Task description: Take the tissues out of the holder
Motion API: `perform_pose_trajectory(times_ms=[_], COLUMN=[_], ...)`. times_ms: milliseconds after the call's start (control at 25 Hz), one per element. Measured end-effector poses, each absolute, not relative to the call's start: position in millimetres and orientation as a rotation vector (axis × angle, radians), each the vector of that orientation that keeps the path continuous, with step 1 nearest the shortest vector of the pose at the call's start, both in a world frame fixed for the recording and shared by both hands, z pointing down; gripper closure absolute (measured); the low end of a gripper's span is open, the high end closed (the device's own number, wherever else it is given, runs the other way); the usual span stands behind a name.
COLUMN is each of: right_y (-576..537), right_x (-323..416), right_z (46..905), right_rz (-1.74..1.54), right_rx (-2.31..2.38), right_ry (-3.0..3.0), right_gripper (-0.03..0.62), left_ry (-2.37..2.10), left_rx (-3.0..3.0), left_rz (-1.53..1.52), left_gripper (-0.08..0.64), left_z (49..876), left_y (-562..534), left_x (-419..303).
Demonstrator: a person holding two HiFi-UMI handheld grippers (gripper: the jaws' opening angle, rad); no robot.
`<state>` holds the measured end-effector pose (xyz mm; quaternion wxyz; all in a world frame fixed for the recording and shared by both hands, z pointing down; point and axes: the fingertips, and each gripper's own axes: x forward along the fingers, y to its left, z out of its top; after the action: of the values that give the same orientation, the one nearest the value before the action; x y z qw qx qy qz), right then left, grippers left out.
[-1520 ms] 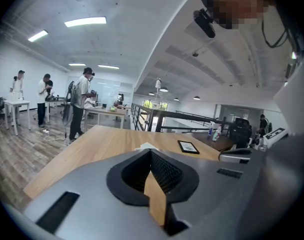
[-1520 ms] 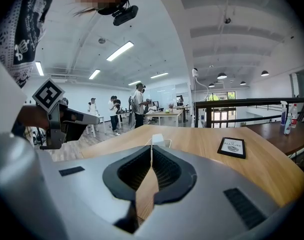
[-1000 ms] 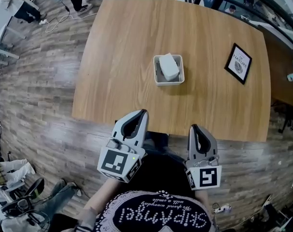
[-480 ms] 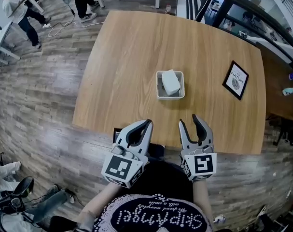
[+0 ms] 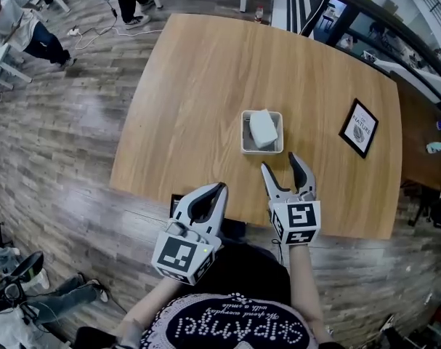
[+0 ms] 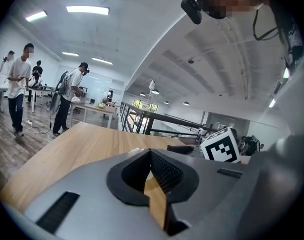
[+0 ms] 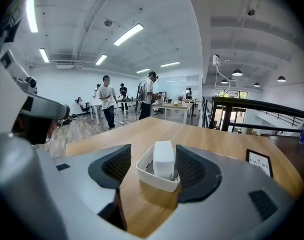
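A white tissue holder (image 5: 245, 145) stands mid-table with a white tissue pack (image 5: 263, 128) leaning inside it. My right gripper (image 5: 283, 167) hovers over the table just short of the holder, its jaws opening with nothing between the pads. In the right gripper view the holder (image 7: 159, 180) and tissue pack (image 7: 164, 160) sit straight ahead, framed by the two fingers (image 7: 117, 165). My left gripper (image 5: 217, 189) hangs at the table's near edge, shut and empty. In the left gripper view its tips (image 6: 150, 153) meet.
The wooden table (image 5: 191, 100) carries a black-framed picture (image 5: 359, 127) at the right, also seen in the right gripper view as a frame (image 7: 259, 161). People stand on the wood floor at the far left (image 5: 31, 35). A railing (image 5: 365, 13) runs behind the table.
The right gripper went forward over the table toward the holder and its jaws spread apart from shut. The left gripper stayed near the table edge, still shut.
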<state>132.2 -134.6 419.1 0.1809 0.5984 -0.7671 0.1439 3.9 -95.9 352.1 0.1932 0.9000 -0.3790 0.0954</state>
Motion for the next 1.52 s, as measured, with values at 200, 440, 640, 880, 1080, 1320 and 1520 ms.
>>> perform_pose_trajectory(times_ms=[200, 440, 640, 880, 1080, 1320, 1520], right_y=[-155, -179, -199, -215, -217, -223, -229], right_x=[138, 139, 137, 134, 139, 137, 137], right_z=[435, 457, 481, 503, 521, 535, 544], right_rz=[0.447, 0.489, 0.55, 0.594, 0.656, 0.685, 0.7], right_rx=[1.689, 1.654, 1.587, 1.521, 1.506, 1.46, 1.434], right_ry=[-2.113, -2.058, -2.015, -1.979, -1.925, -1.896, -1.867], right_gripper=[0.317, 0.28, 0.253, 0.255, 0.255, 0.255, 0.255], left_ry=[-1.07, -1.065, -1.064, -1.064, -1.086, -1.136, -1.13], left_rx=[2.514, 2.511, 2.507, 2.494, 2.476, 2.429, 2.45], left_rz=[0.271, 0.282, 0.283, 0.291, 0.3, 0.311, 0.302], left_gripper=[0.555, 0.555, 0.555, 0.555, 0.555, 0.555, 0.555], left_z=[354, 357, 359, 360, 362, 362, 364], left_y=[-100, -107, -112, -120, -125, -133, -135], left_x=[0, -1, 0, -2, -6, -14, -15])
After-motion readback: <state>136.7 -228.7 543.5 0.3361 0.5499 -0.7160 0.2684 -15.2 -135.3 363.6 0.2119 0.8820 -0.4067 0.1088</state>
